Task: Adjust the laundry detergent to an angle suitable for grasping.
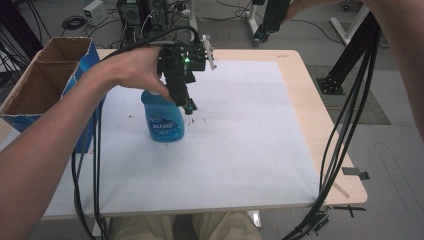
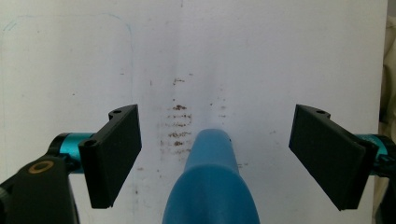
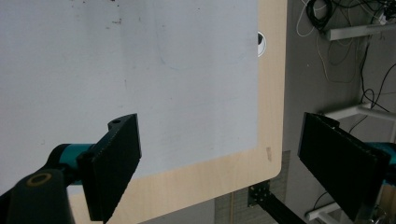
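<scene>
The left hand-held gripper (image 2: 215, 158) hangs spread over an upright blue bottle (image 1: 165, 120) (white label), untouched.

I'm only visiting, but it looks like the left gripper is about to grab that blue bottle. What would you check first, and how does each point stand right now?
1. Left gripper jaws open wide enough: ok.
2. Blue bottle upright on the white mat: ok.
3. Bottle's top centred between the jaws: ok, a gap shows on both sides.
4. Jaws low enough to close on the bottle: cannot tell.
5. Right gripper out of the way: ok, open, held above the table's far edge.
6. Cardboard box clear of the bottle: ok, it stands apart to the left.
</scene>
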The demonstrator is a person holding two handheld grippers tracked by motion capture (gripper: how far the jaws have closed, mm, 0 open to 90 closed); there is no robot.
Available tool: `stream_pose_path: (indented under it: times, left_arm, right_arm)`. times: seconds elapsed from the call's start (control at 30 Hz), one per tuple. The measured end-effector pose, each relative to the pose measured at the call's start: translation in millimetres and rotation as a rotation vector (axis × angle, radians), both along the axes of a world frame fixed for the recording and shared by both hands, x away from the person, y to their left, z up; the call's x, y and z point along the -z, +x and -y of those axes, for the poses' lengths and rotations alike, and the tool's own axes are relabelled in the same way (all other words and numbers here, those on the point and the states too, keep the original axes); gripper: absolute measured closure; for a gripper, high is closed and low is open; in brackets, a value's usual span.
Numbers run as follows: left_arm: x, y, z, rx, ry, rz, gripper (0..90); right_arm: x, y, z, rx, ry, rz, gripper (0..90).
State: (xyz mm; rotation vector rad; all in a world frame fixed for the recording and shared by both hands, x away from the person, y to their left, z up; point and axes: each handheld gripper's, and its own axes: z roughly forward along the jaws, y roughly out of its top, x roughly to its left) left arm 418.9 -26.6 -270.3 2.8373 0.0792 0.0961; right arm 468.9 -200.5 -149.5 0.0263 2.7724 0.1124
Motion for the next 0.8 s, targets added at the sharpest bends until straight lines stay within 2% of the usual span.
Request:
stream_pose_path:
  times: [0.37,0.63,0.8]
  left_arm:
    - [1.0,0.9,1.4,0.009,-0.007,-0.004,16.9]
    - [-8.9,-1.6,-6.0,0.024,-0.031,0.013,16.9]
    - [-11.7,-2.3,-4.0,0.035,-0.041,0.008,16.9]
  right_arm:
    - [0.3,1.1,1.1,0.005,-0.002,-0.001,12.5]
    - [1.7,3.5,0.6,0.017,-0.006,-0.004,12.6]
    - [2.0,3.7,-1.6,0.005,-0.001,-0.007,12.5]
